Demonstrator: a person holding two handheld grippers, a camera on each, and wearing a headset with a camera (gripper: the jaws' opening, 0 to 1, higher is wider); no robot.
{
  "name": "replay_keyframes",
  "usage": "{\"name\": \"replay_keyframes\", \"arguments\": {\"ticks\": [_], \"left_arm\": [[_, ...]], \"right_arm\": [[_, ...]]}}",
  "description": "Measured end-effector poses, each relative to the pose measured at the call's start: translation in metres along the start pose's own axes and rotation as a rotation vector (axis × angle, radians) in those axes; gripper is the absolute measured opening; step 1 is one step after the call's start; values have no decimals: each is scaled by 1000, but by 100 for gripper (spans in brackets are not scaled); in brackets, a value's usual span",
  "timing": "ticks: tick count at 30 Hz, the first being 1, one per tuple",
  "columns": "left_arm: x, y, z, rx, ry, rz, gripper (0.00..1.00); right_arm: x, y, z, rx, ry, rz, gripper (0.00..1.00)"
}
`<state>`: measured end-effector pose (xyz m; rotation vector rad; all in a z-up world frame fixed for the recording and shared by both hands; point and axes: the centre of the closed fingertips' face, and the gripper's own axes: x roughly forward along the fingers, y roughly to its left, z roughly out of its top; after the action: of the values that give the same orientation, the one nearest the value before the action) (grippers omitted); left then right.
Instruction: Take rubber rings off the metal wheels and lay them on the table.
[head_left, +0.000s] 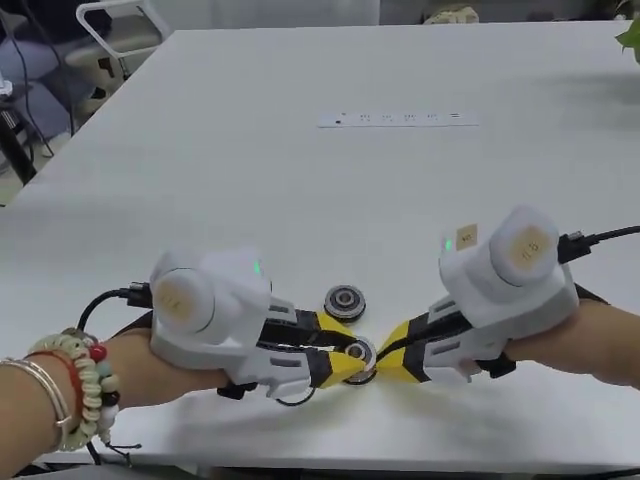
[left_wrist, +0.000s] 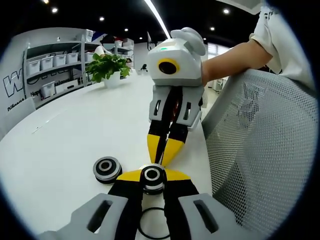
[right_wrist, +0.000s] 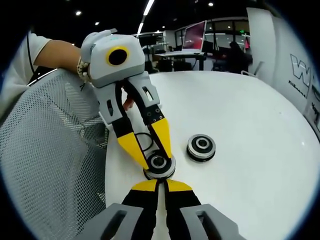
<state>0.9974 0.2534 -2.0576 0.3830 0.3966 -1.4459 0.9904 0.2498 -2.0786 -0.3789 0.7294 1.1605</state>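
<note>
Big white desk (head_left: 300, 200), glossy top, rounded at one end. White socket strip (head_left: 398, 120) mid-desk. White chair (head_left: 110, 30) off the far left corner, grey mesh chair (left_wrist: 265, 150) tight against the near edge. Potted plant (left_wrist: 107, 67) at the far end. Behind it, shelving (left_wrist: 47, 65) with white bins along a white wall with big lettering. Dark ceiling, small spots plus one long light strip (left_wrist: 157, 17). Lit monitor (right_wrist: 194, 36) on another bench further back.
</note>
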Motion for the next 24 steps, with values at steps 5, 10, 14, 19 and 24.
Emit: {"name": "replay_keyframes", "arguments": {"ticks": [5, 10, 14, 19, 24], "left_arm": [[0, 0, 0, -1, 0, 2, 10], [0, 0, 0, -2, 0, 4, 10], [0, 1, 0, -3, 0, 10, 10], [0, 2, 0, -5, 0, 12, 9], [0, 3, 0, -6, -1, 12, 9]], "right_arm": [[0, -1, 0, -7, 2, -9, 0], [0, -5, -1, 41, 5, -19, 0], [-2, -11, -1, 120, 0, -33, 0], [-7, -15, 4, 221, -37, -37, 0], [-10, -14, 11, 394, -69, 1, 0]]}}
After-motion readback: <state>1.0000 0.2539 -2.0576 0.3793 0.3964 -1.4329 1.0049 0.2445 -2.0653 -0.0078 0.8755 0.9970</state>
